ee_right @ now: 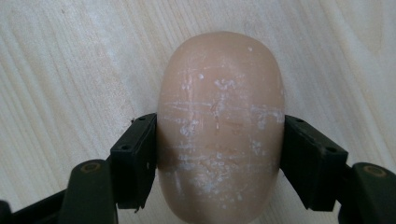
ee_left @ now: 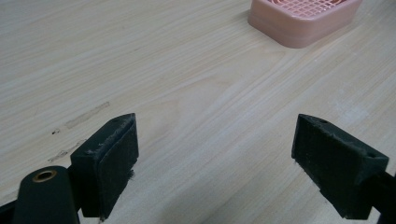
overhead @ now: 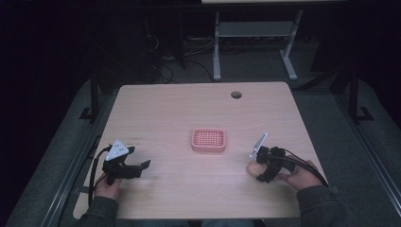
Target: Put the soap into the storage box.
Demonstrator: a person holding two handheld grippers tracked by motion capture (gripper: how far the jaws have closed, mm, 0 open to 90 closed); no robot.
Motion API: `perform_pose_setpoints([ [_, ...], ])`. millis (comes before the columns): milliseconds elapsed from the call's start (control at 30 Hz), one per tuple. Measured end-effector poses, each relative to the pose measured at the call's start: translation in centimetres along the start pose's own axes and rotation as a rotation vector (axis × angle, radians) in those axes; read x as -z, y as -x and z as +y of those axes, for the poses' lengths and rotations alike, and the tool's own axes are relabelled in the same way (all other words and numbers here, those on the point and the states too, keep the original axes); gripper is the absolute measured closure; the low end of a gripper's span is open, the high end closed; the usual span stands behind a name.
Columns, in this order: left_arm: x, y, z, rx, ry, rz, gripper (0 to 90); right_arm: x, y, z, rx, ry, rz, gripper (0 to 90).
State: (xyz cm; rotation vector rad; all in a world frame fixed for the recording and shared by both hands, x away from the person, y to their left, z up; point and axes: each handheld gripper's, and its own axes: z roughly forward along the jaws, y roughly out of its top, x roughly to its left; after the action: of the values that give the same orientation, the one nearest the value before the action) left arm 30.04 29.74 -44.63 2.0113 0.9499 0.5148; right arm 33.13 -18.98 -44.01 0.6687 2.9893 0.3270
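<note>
A tan oval bar of soap (ee_right: 222, 126) with white scuff marks lies on the wooden table, and my right gripper (ee_right: 219, 158) is shut on its two long sides. From above, the soap (overhead: 255, 169) peeks out under the right gripper (overhead: 263, 166) near the table's right front. A pink soap dish (overhead: 208, 140) with a grid top sits at the table's centre; its corner (ee_left: 303, 21) shows at the upper right of the left gripper view. My left gripper (overhead: 128, 166) rests at the left front, jaws wide apart and empty (ee_left: 229, 158).
The light wooden table (overhead: 189, 109) has a round cable hole (overhead: 236, 94) near its far edge. Faint tape marks (ee_left: 86, 116) lie ahead of the left gripper. Beyond the table stand a desk frame (overhead: 255, 33) and cables on a dark floor.
</note>
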Motion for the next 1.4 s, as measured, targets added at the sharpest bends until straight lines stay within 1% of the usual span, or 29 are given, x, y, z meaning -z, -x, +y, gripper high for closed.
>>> perform_pose_setpoints([
  [167,0.0,0.0,0.0,0.002,0.001,0.0,14.3,0.3,-0.1,0.0,0.006,0.015,0.004,31.7],
  [300,0.0,0.0,0.0,0.001,0.0,0.0,14.3,0.8,-0.1,0.2,0.015,0.03,0.005,31.8],
  [333,0.0,0.0,0.0,0.0,0.0,0.0,14.3,1.1,0.0,0.2,0.018,0.035,-0.004,31.8],
  [433,0.0,0.0,0.0,-0.001,-0.003,0.001,14.3,1.3,0.0,0.4,0.011,0.038,-0.007,31.8],
  [467,0.0,0.0,0.0,-0.004,-0.005,0.0,14.3,1.5,0.2,0.5,0.013,0.046,0.0,31.8],
  [567,0.1,0.0,0.0,-0.004,-0.004,-0.002,14.3,1.6,0.3,0.5,0.01,0.051,0.001,31.8],
  [600,0.0,0.0,0.0,-0.005,-0.001,-0.001,14.3,1.7,0.6,0.5,0.008,0.059,0.008,31.8],
  [633,0.0,0.1,0.0,0.002,0.0,-0.002,14.3,1.7,0.6,0.5,0.008,0.059,0.008,31.8],
  [733,0.0,0.1,0.0,0.001,-0.002,0.0,14.3,1.8,0.9,0.7,0.006,0.067,0.017,31.8],
  [1000,0.0,0.0,0.0,0.003,0.002,0.001,14.3,1.9,1.6,1.6,0.011,0.069,0.037,31.8],
  [1133,0.1,0.0,0.0,0.004,0.005,0.001,14.3,2.0,1.8,2.1,0.021,0.066,0.036,31.8],
  [1167,0.1,0.0,0.0,0.003,0.004,0.001,14.3,2.0,1.9,2.2,0.015,0.065,0.039,31.8],
  [1267,0.0,0.0,0.0,0.004,0.004,0.002,14.3,2.2,2.1,2.5,0.022,0.073,0.041,31.8],
  [1333,0.1,-0.1,0.0,-0.005,-0.007,0.003,14.3,2.5,2.4,2.8,0.023,0.081,0.046,31.8],
  [1400,0.2,-0.1,0.0,-0.003,-0.006,0.004,14.3,2.6,2.5,3.1,0.024,0.077,0.042,31.8],
])
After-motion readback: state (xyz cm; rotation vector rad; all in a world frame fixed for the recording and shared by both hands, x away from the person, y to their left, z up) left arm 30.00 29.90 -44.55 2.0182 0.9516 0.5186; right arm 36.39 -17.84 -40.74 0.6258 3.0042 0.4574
